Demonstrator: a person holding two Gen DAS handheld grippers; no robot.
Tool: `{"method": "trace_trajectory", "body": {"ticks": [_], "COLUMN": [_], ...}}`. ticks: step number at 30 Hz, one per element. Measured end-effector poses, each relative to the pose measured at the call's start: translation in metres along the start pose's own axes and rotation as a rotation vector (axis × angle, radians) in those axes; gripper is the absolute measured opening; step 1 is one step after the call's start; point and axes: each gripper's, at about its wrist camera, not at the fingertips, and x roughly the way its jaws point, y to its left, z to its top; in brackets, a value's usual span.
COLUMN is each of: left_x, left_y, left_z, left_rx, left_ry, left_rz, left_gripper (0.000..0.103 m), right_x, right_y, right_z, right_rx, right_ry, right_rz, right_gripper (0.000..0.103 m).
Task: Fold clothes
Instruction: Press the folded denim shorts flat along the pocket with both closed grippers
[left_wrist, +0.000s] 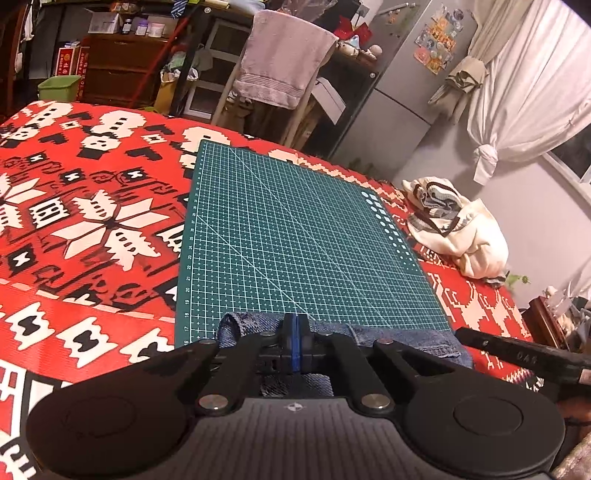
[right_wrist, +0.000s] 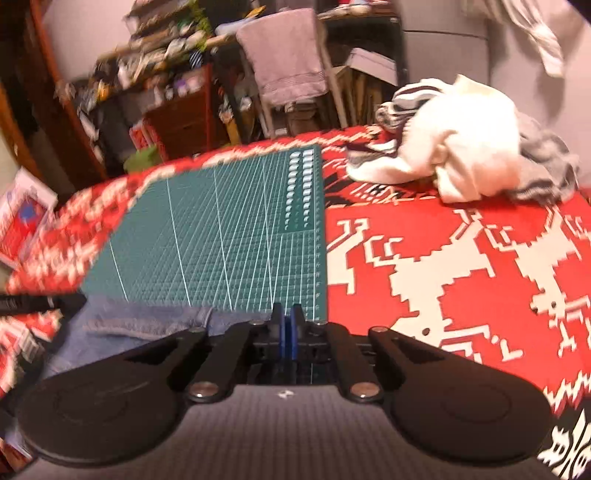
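Gripping denim: left hand-held gripper (left_wrist: 295, 325) has its blue pads pressed together, with the jeans (left_wrist: 399, 338) edge running right under the tips and more denim showing below them, so it reads as clamped on the fabric. Right hand-held gripper (right_wrist: 285, 316) is narrow, a thin slit between pads; its tips sit at the jeans' edge (right_wrist: 147, 325), but whether cloth is pinched I cannot tell (right view is motion-blurred).

Jeans lie across the near edge of the green cutting mat (left_wrist: 295, 229), directly beneath both grippers, spreading left of the right one. Mat sits on a red, white and black patterned cover (left_wrist: 92, 221). Readable writing: mat ruler numbers along its left edge, 16 up to the high 20s.

Ahead and right of both grippers: pile of cream and striped clothes (right_wrist: 465, 155) on the cover, apart from the mat. Far ahead: pink towel (left_wrist: 280, 70) draped over a chair. Fridge stickers (left_wrist: 439, 40) illegible.
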Motion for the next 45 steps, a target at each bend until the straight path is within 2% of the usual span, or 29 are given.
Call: {"method": "trace_trajectory", "body": {"ticks": [5,9,11,13,17,19,21,22,24,25,30,32,33,37,45], "left_x": [-0.001,0.005,0.013,0.022,0.016,0.008,-0.001,-0.006,-0.013,-0.017,-0.012,-0.003,0.003,0.005,-0.03], "left_y": [-0.011,-0.038,-0.047,-0.049,-0.035,-0.032,-0.028,-0.024,-0.021,-0.022,-0.054,-0.065,-0.069,-0.064,-0.04], "left_z": [0.004,0.0,-0.006,-0.014,-0.018,-0.019,-0.021,-0.022,-0.024,-0.026,-0.034,-0.039,-0.041,-0.047,-0.052], "left_rx": [-0.021,0.04,0.08,0.111,0.084,0.101,0.117,0.088,0.055,0.049,0.092,0.133,0.153,0.172,0.112], "left_ry": [-0.004,0.024,0.046,0.065,0.052,0.044,0.041,0.04,0.036,0.034,0.047,0.058,0.067,0.064,0.053], "left_rz": [-0.083,-0.153,-0.144,-0.103,-0.105,-0.057,-0.01,-0.022,-0.049,-0.064,-0.161,-0.147,-0.12,-0.089,-0.08], "left_gripper": [0.0,0.0,0.0,0.002,0.003,0.003,0.003,0.001,0.001,0.001,0.001,0.002,0.001,0.003,0.002], "right_x": [-0.005,0.001,0.004,0.007,0.002,-0.004,-0.011,-0.016,-0.023,-0.026,-0.019,-0.011,-0.007,-0.012,-0.042], "right_y": [0.027,0.056,0.067,0.069,0.052,0.049,0.049,0.048,0.048,0.049,0.082,0.091,0.094,0.079,0.043], "right_z": [0.004,-0.001,-0.008,-0.014,-0.016,-0.02,-0.023,-0.025,-0.027,-0.027,-0.036,-0.04,-0.041,-0.044,-0.046], "right_rx": [-0.06,-0.117,-0.151,-0.175,-0.146,-0.154,-0.178,-0.177,-0.145,-0.132,-0.21,-0.232,-0.245,-0.227,-0.155], "right_ry": [-0.022,-0.002,0.016,0.018,0.032,0.038,0.034,0.027,0.017,0.014,0.031,0.049,0.058,0.054,0.027], "right_rz": [0.079,0.139,0.138,0.121,0.13,0.119,0.054,0.043,0.066,0.082,0.138,0.125,0.11,0.089,0.016], "right_gripper": [0.004,0.004,0.004,0.002,0.0,0.0,0.0,0.0,0.007,0.007,0.007,0.007,0.002,0.0,0.001]}}
